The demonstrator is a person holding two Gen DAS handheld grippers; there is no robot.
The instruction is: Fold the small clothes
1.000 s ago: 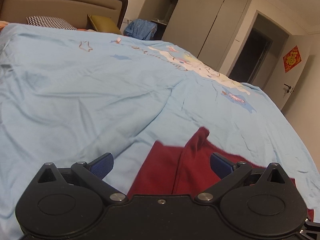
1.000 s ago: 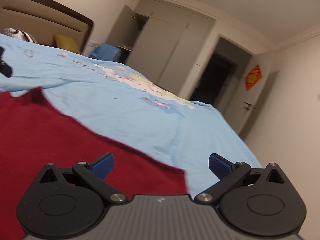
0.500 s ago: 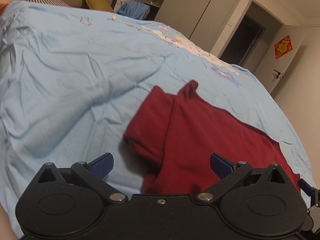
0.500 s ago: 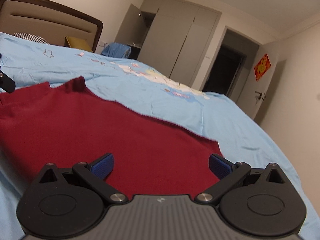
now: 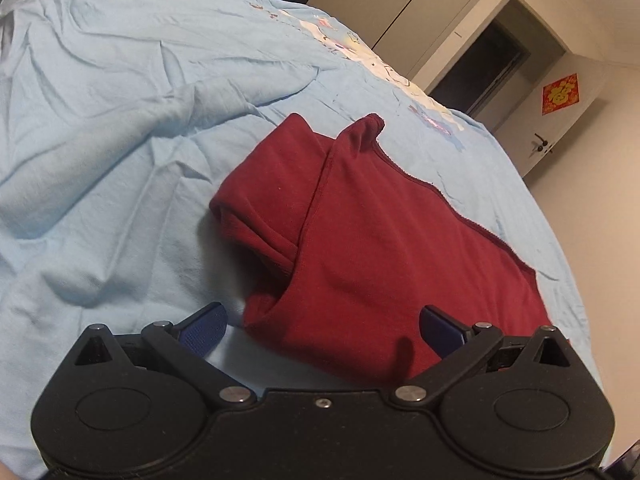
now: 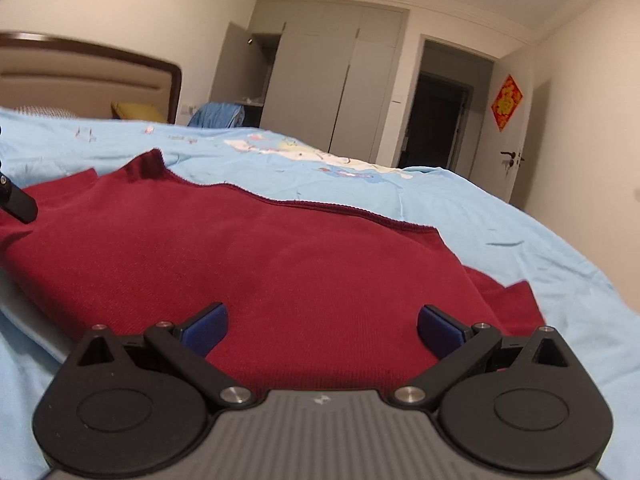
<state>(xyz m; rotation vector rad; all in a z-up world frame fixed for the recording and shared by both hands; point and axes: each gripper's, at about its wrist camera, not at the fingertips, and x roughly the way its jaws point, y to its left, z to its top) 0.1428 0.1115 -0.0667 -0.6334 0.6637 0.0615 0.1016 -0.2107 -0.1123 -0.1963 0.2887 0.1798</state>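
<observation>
A dark red small shirt [image 5: 380, 240] lies folded on the light blue bed sheet [image 5: 120, 120], one sleeve tucked under at its left side. It also shows in the right wrist view [image 6: 280, 272]. My left gripper [image 5: 322, 330] is open and empty, just above the shirt's near left corner. My right gripper [image 6: 322, 330] is open and empty, low over the shirt's near edge. A black part of the left gripper [image 6: 16, 200] shows at the right wrist view's left edge.
The bed sheet [image 6: 480, 220] spreads wide with wrinkles to the left. A headboard [image 6: 100, 68] and yellow pillow [image 6: 136, 112] stand at the far end. Grey wardrobes [image 6: 340, 88], a dark doorway [image 6: 440, 120] and a door [image 6: 516, 132] lie beyond.
Both grippers have drawn back and risen from the shirt, so more of it shows. The left view has tilted down toward the folded sleeve. Both stay open.
</observation>
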